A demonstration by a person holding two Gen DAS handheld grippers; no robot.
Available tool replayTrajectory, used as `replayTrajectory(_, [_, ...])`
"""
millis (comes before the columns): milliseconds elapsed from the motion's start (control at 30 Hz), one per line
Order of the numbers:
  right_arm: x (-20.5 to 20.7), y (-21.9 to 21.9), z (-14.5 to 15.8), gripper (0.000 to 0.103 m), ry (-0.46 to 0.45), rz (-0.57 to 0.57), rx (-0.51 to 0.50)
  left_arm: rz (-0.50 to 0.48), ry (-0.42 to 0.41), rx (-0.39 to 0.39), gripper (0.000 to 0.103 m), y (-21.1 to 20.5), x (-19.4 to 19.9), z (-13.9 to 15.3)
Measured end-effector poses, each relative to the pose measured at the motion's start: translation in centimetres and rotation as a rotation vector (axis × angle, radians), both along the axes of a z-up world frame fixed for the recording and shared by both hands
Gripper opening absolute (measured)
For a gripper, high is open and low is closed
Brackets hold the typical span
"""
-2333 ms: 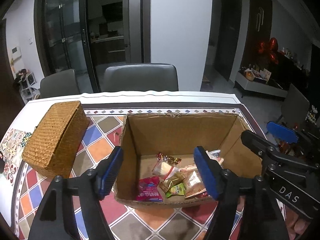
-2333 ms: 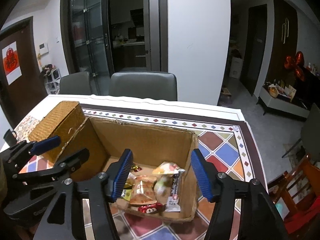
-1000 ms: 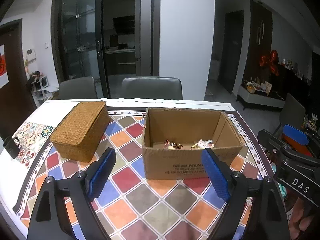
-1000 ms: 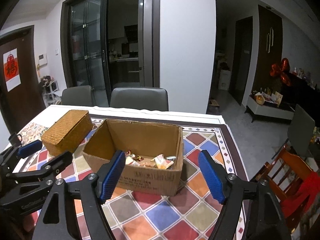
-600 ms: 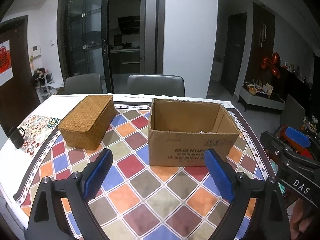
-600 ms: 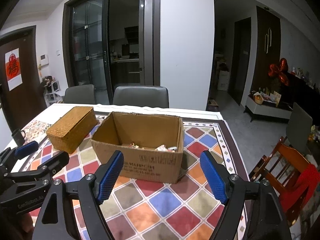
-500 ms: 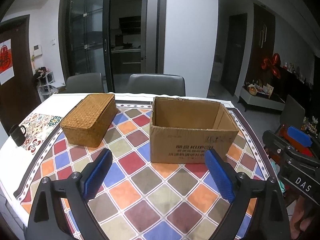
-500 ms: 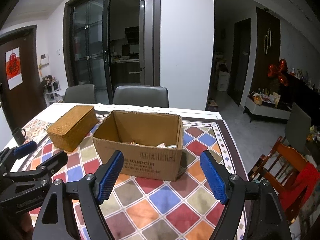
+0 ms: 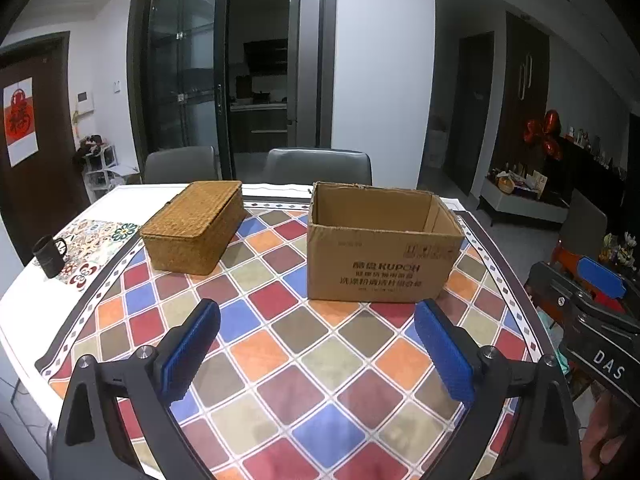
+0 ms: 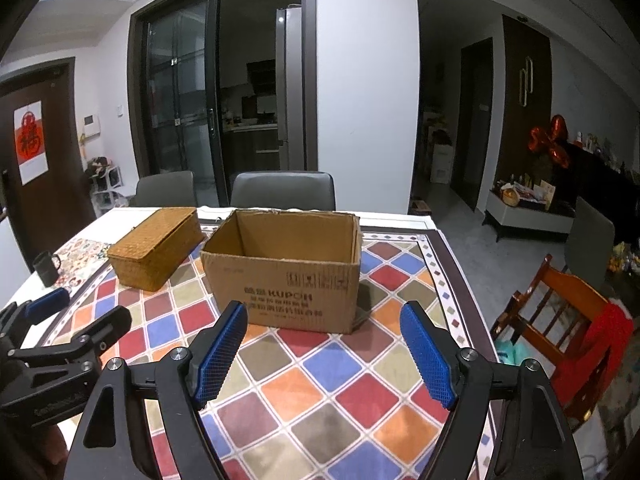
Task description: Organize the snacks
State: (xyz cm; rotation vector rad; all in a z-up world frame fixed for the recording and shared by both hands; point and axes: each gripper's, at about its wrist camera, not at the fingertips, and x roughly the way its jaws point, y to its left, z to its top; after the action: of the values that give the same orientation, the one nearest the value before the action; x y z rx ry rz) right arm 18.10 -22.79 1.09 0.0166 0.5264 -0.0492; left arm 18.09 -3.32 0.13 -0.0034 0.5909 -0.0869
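An open cardboard box (image 9: pixel 380 258) stands on the checkered tablecloth (image 9: pixel 304 360); it also shows in the right wrist view (image 10: pixel 286 276). The snacks inside are hidden by its front wall. A closed woven basket (image 9: pixel 194 226) sits to its left, also in the right wrist view (image 10: pixel 156 246). My left gripper (image 9: pixel 318 354) is open and empty, well back from the box above the near table. My right gripper (image 10: pixel 324 354) is open and empty, in front of the box.
A black mug (image 9: pixel 50 256) stands on a patterned mat at the table's left edge. Two grey chairs (image 9: pixel 318 166) stand behind the table. A wooden chair (image 10: pixel 560 316) with red cloth is off the right edge.
Both grippers have pulled back and dropped lower, away from the box. The snacks inside have gone out of sight behind its front wall. Both stay open and empty.
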Motion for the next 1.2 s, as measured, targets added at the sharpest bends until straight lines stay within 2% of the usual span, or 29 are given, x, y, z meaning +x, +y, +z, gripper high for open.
replayTrajectory(367, [-4.2,0.2,-0.2,0.08,-0.022,0.001,0.015,-0.001,0.012,0.009,0.1,0.7,-4.4,-0.9])
replayTrajectory(767, [-8.5,1.1,-2.2,0.079,0.0,0.015,0.025,0.006,0.016,0.018,0.101,1.7,-8.3,-2.2])
replayTrajectory(1200, [-11.1,1.4,-3.3,0.08,0.003,-0.002,0.013,0.02,0.013,0.02,0.101,2.3,-11.0,-3.3])
